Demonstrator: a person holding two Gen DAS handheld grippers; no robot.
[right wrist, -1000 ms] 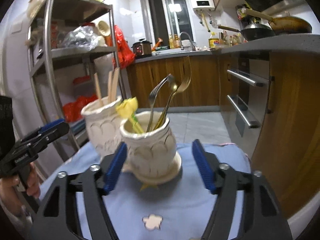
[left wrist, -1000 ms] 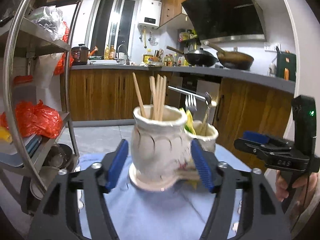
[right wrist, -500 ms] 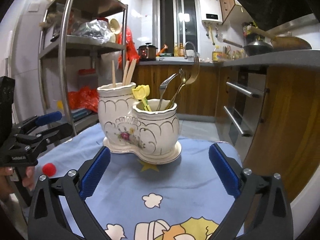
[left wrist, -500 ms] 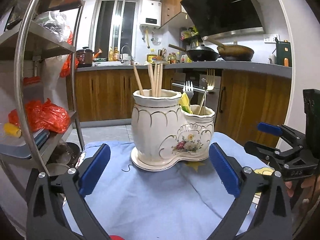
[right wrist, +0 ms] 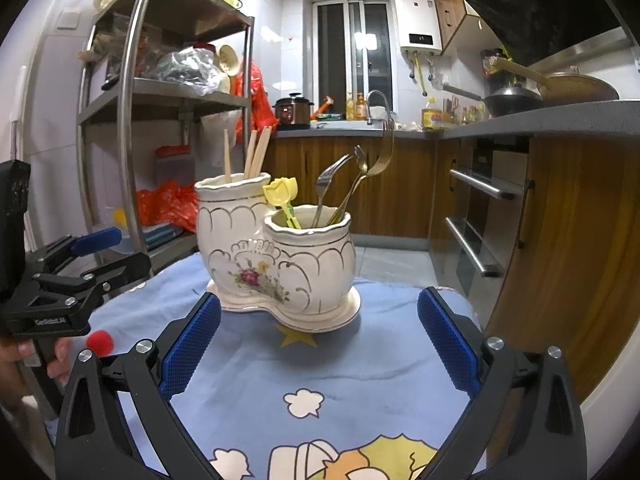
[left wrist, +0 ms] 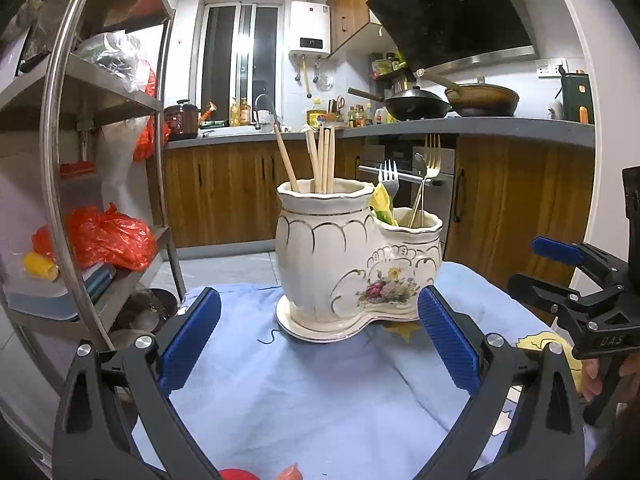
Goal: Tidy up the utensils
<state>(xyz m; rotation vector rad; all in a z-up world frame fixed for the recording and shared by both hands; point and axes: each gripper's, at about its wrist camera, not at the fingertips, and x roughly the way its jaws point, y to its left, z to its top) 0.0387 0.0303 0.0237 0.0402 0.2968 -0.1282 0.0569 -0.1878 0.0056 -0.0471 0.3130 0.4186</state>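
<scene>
A white ceramic double-pot utensil holder (left wrist: pixel 352 268) stands on the blue tablecloth (left wrist: pixel 320 392); it also shows in the right wrist view (right wrist: pixel 280 256). Its taller pot holds wooden chopsticks (left wrist: pixel 320 160). Its lower pot holds forks (left wrist: pixel 428 160), a spoon and a yellow flower-topped pick (right wrist: pixel 282 196). My left gripper (left wrist: pixel 320 336) is open and empty, drawn back in front of the holder. My right gripper (right wrist: pixel 318 340) is open and empty, also in front of it. Each gripper shows in the other's view, the right (left wrist: pixel 580 288) and the left (right wrist: pixel 72 268).
A steel shelf rack (left wrist: pixel 80 160) with orange bags stands left of the table. A small red ball (right wrist: pixel 100 342) lies on the cloth near the left gripper. Wooden cabinets and an oven (right wrist: pixel 480 224) stand to the right. The table edge drops off at the right.
Both grippers have let go of the holder, opened wide and drawn back from it. The holder now stands on the cloth by itself.
</scene>
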